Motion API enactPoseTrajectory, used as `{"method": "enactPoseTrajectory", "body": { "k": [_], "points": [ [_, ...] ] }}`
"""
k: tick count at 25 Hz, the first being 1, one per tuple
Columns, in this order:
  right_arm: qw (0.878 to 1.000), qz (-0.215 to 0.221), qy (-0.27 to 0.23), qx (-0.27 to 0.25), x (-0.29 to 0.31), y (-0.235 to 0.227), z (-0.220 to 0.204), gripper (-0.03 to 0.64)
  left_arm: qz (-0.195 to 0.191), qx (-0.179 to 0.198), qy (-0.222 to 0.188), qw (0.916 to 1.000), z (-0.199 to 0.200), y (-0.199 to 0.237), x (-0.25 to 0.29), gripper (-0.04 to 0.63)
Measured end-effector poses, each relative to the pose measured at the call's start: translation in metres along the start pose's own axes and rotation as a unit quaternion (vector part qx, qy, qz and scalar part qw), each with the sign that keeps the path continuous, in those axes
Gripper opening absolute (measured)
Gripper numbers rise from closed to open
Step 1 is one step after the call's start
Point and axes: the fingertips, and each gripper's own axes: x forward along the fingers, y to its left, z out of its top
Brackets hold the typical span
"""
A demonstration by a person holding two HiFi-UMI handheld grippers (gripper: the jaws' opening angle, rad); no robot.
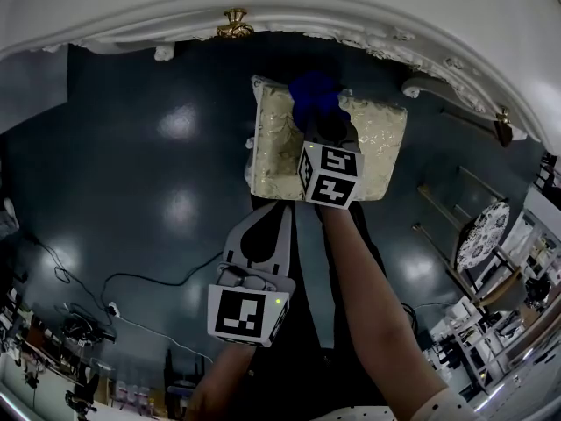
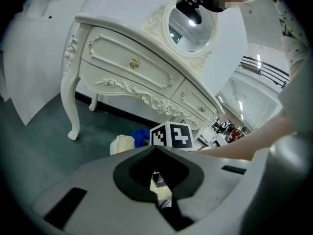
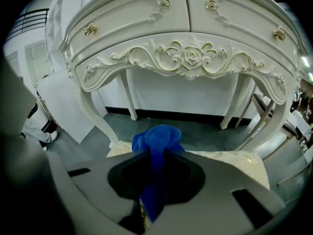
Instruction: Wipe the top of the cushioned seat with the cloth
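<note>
The white dressing table [image 1: 263, 7] curves across the far side, above the dark floor [image 1: 131, 191]. Just in front of it stands the cushioned seat [image 1: 377, 139], its cream patterned top in plain view. Our right gripper [image 1: 323, 130] reaches over the seat with its jaws clenched on the blue cloth [image 1: 314, 95]. The cloth bunches out past the jaw tips at the far edge of the cushion, on it or just above it. Our left gripper [image 1: 282, 213] hangs back, short of the seat's near edge, with its jaws together on nothing. The fabric shows no wiped streak or damp mark, so we cannot tell how much is covered. We judge the wipe to be at the far edge, with the near part of the top left to do.
</note>
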Motion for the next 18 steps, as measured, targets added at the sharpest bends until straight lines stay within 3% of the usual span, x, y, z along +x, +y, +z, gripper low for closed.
{"method": "enactPoseTrajectory", "body": {
  "k": [18],
  "points": [
    [0.999,0.037,-0.004,-0.017,0.006,0.044,0.005,0.06,0.01,-0.02,-0.009,0.9997,-0.002,0.011,-0.009,-0.003]
  ]
}}
